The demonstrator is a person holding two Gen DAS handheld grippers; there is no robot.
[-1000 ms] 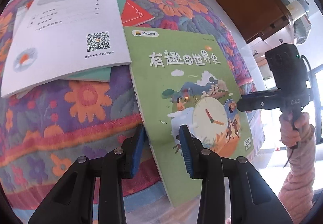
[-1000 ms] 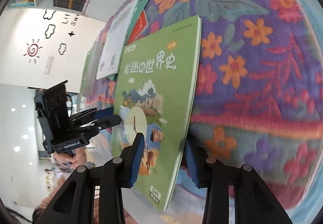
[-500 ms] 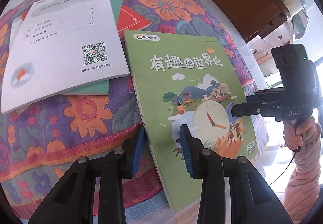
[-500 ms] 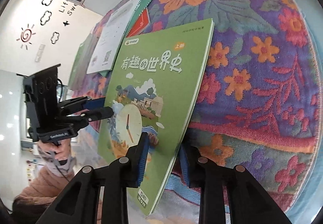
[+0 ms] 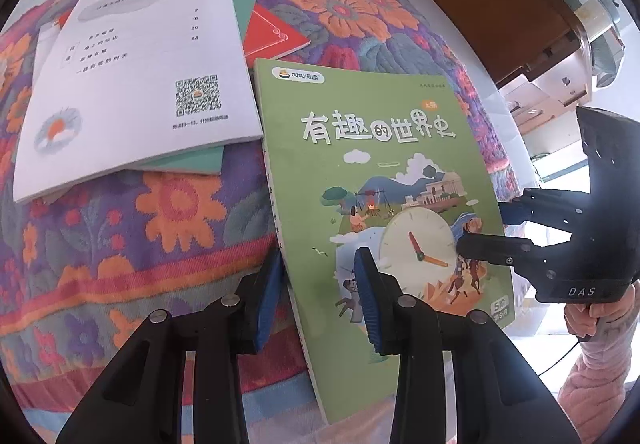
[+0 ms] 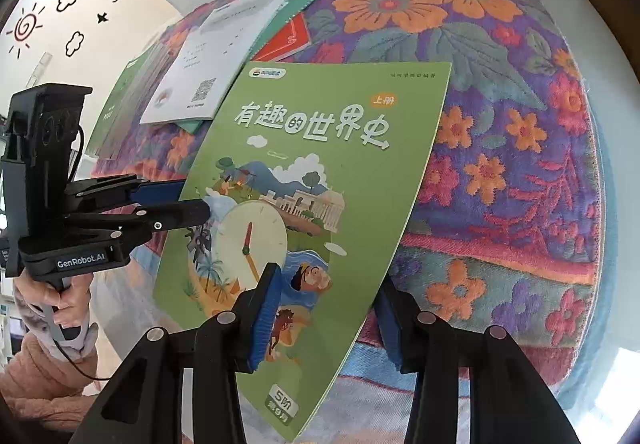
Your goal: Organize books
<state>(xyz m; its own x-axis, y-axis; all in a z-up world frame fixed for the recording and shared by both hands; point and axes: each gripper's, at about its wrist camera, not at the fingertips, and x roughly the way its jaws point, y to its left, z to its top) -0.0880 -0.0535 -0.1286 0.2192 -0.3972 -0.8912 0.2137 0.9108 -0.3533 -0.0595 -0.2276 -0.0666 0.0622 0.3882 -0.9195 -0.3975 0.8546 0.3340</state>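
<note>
Green picture book (image 5: 376, 164): on floral blanket (image 5: 120, 228), near end overhanging, long axis running away from both steeply down-tilted tongs; left gripper (image 5: 320, 296) clamps its spine edge, right gripper (image 6: 328, 308) opening, astride opposite edge.

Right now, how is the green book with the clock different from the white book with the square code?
The green book lies alone on the flowery cloth, poking past its edge. The white book tops a pile. Green shows a colourful picture; white shows mostly plain print. Both lie flat.
</note>
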